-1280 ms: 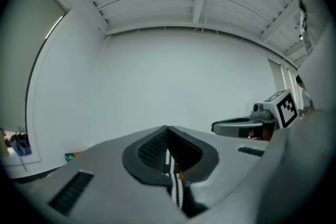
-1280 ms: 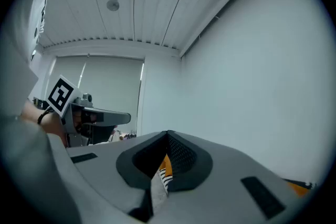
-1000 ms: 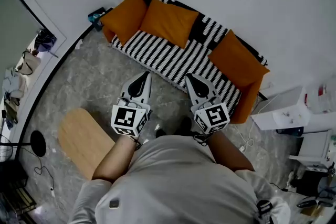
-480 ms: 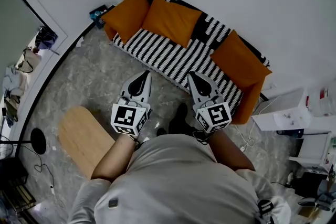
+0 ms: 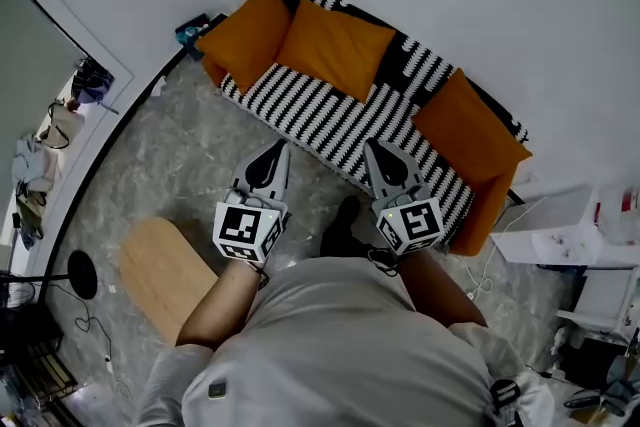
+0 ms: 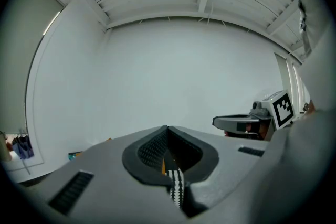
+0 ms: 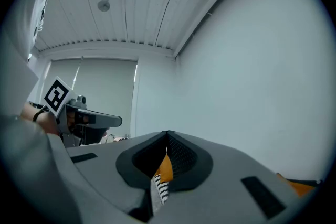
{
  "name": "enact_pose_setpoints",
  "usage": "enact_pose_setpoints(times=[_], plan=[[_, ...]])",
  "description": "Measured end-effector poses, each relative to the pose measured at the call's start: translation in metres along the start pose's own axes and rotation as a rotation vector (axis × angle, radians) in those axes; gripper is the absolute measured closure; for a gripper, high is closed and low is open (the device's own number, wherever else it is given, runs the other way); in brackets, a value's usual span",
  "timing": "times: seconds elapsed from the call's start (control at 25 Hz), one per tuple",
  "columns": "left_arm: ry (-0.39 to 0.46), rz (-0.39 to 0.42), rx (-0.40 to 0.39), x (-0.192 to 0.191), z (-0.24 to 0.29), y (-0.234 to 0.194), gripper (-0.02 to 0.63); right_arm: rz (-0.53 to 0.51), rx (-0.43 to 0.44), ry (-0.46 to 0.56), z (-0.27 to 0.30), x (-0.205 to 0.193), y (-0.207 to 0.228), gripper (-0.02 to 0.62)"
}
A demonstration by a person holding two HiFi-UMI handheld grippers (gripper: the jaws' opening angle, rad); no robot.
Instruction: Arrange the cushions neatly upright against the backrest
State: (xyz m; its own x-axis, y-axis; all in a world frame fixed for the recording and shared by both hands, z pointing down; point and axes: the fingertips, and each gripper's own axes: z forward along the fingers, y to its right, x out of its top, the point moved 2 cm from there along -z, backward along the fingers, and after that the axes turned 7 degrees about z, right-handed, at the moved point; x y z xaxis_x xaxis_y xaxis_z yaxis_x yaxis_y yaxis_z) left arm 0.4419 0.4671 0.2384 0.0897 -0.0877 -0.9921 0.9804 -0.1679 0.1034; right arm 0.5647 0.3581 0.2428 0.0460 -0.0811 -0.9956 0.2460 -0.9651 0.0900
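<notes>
Around striped sofa [image 5: 320, 120] with orange cushions [image 5: 340, 45], wooden table [image 5: 165, 270] left, white shelf [image 5: 560, 235] right

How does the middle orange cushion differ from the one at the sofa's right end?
The middle cushion touches the left cushion, toward the sofa's left end. The right cushion stands alone at the right end, with bare striped backrest between them. The right cushion sits beside the orange arm; the middle cushion does not. Both are plain orange, similar in size, and seem to lean on the backrest.
</notes>
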Motion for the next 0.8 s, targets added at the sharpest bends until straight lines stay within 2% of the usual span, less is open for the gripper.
enact_pose_setpoints(times=[0.36,0.6,0.8], plan=[[-0.008,-0.003,-0.003,0.011,0.118,-0.029,0.597,0.007,0.023,-0.028,0.074,0.007,0.091,0.574],[-0.018,0.023,-0.040,0.016,0.206,-0.024,0.597,0.012,0.023,-0.027,0.107,0.016,0.171,0.574],[-0.040,0.026,-0.070,0.012,0.256,-0.014,0.597,0.022,0.013,-0.044,0.124,0.014,0.222,0.574]])
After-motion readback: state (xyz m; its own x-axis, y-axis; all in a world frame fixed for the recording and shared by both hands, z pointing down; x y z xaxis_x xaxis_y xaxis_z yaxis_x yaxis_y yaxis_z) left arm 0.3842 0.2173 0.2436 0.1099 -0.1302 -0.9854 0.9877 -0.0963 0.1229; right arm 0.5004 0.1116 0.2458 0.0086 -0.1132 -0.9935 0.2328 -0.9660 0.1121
